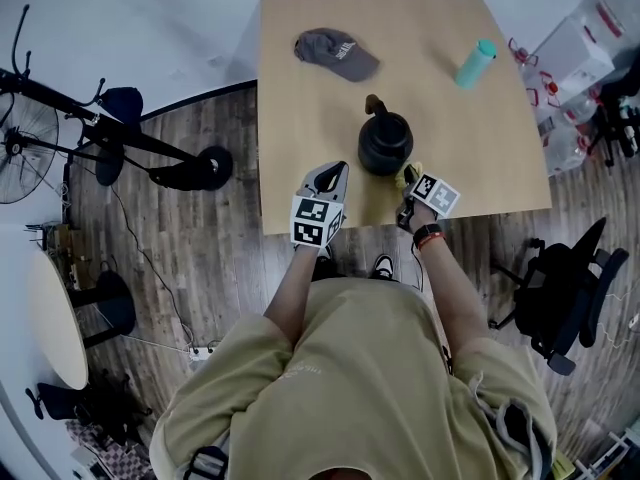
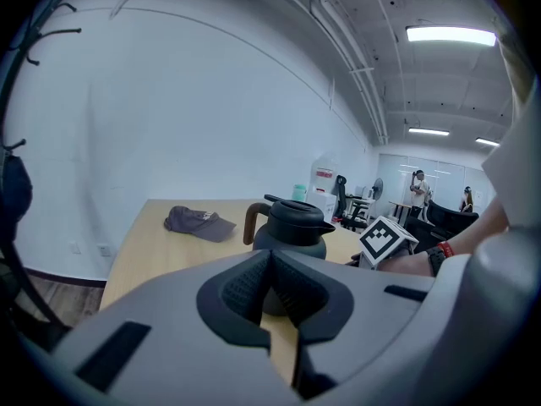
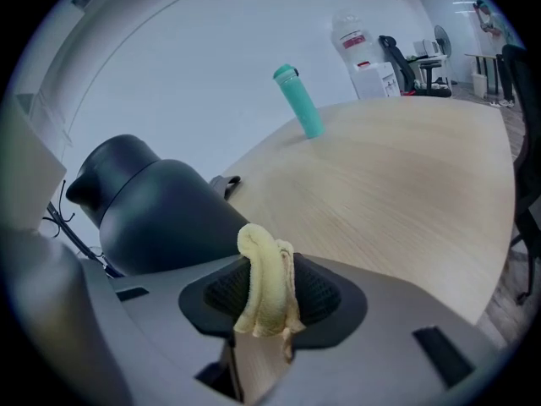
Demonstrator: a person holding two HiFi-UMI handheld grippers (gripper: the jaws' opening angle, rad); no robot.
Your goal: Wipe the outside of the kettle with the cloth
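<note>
Nearest the person, the right gripper (image 3: 269, 299) is clenched on a folded strip of yellow terry cloth (image 3: 264, 273). The cloth stands up between its pads, just beside the lower wall of the rounded matt-black kettle with a brown handle (image 1: 385, 144), at the kettle's 5 o'clock. The left gripper (image 2: 270, 265), at 7 o'clock, has its jaws pressed together on nothing.

To wipe well, I judge the cloth should lie flat on the body and be drawn round it in long, light arcs. Meanwhile the idle left gripper could steady the lid so the kettle neither slides nor turns.

The kettle stands near the front middle of the pale wooden table (image 1: 300, 118). Farther off lie a grey cap (image 1: 336, 54) at 11 o'clock and a teal bottle (image 1: 476, 64) at 1 o'clock. Around the table are a dark plank floor (image 1: 200, 248), a standing fan (image 1: 22, 153) at 9 o'clock and a black office chair (image 1: 565, 288) at 4 o'clock.
</note>
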